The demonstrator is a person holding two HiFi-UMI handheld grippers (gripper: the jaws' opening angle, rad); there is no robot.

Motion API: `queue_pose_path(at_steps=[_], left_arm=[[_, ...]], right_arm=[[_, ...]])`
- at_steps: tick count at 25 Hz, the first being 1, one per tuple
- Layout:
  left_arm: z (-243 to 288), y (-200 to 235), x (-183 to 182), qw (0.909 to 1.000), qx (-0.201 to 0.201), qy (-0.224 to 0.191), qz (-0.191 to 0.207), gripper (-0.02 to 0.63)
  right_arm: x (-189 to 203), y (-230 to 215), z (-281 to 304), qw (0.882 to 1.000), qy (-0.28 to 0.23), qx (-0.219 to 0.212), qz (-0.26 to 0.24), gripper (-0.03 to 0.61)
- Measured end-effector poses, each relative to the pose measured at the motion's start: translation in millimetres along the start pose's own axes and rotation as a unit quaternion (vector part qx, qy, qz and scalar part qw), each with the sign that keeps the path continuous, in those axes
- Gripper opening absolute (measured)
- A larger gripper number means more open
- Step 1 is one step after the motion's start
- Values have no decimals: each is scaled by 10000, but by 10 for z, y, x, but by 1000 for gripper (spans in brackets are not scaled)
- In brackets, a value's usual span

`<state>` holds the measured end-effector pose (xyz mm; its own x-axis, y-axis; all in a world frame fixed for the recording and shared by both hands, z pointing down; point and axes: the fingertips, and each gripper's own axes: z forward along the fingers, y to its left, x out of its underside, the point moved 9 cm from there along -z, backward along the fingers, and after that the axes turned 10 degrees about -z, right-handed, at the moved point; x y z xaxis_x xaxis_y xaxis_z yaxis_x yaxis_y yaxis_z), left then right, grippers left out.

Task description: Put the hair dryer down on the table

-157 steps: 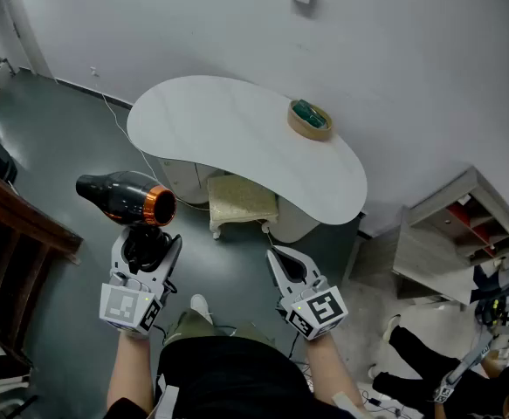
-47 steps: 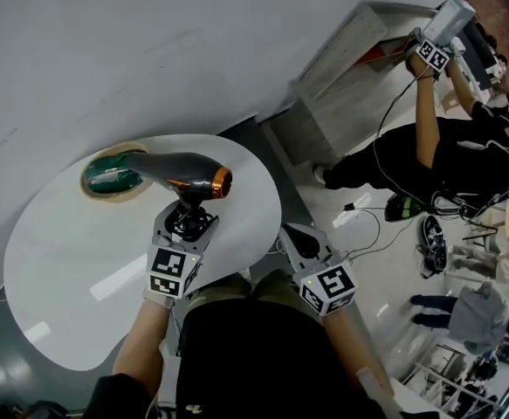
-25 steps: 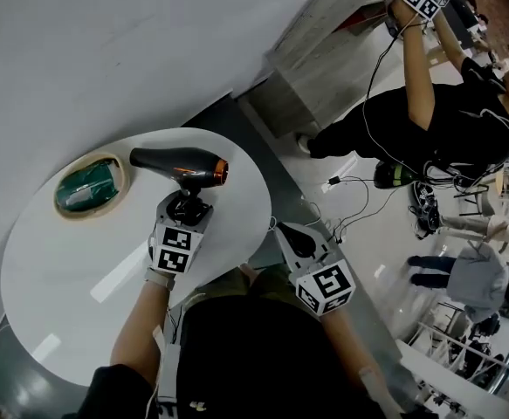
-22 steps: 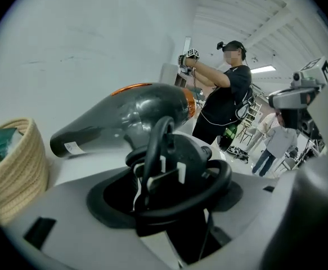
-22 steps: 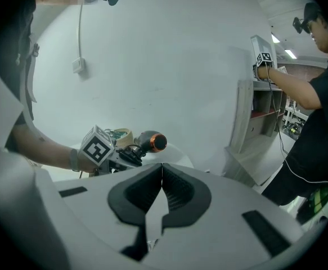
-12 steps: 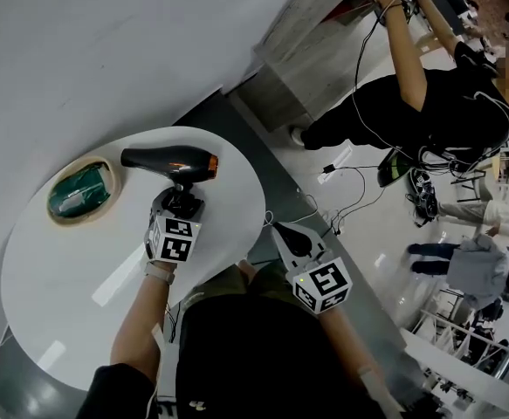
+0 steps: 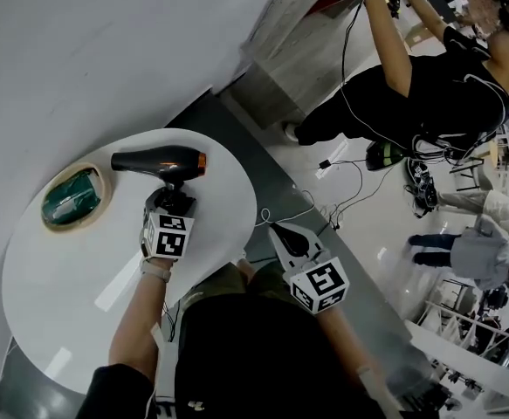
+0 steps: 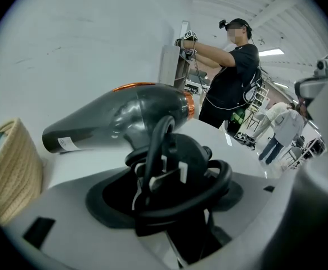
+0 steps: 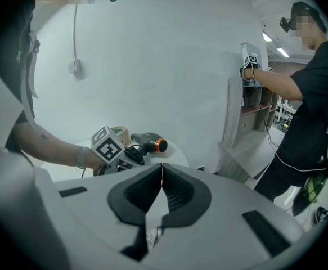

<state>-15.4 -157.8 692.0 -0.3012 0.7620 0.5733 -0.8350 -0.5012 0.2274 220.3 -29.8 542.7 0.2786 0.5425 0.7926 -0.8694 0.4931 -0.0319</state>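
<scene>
The black hair dryer (image 7: 156, 161) with an orange ring points sideways over the white table (image 7: 79, 286), beside the basket. My left gripper (image 7: 170, 206) is shut on its handle and the cord coiled round it (image 8: 172, 170). In the left gripper view the barrel (image 8: 116, 120) lies level just above the table top; I cannot tell whether it touches. My right gripper (image 7: 289, 238) hangs shut and empty off the table's near right edge, its pads (image 9: 169, 193) meeting. In the right gripper view the dryer (image 9: 148, 142) shows small beyond the left gripper's marker cube (image 9: 108, 144).
A round woven basket (image 7: 72, 196) with something green in it stands on the table left of the dryer. A grey wall runs behind. A person in black (image 7: 429, 85) reaches up at a shelf unit (image 7: 324, 51) on the right; cables (image 7: 341, 190) lie on the floor.
My left gripper has carried the dryer from over the floor to over the table, then lowered it toward the top near the basket. The right gripper has stayed shut.
</scene>
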Motion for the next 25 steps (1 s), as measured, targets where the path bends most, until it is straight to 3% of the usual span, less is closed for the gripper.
queue_pose_path(at_steps=[15,25], left_arm=[[10,-58,23,9999,-77,11,126,368],[-248,-102,15,9998,-130,-81,-136,371]], right_arm=[[57,-45,-68,9999,-16,-116,-88,15],[-37,-58,-91,9986,-214,-425,-234,15]])
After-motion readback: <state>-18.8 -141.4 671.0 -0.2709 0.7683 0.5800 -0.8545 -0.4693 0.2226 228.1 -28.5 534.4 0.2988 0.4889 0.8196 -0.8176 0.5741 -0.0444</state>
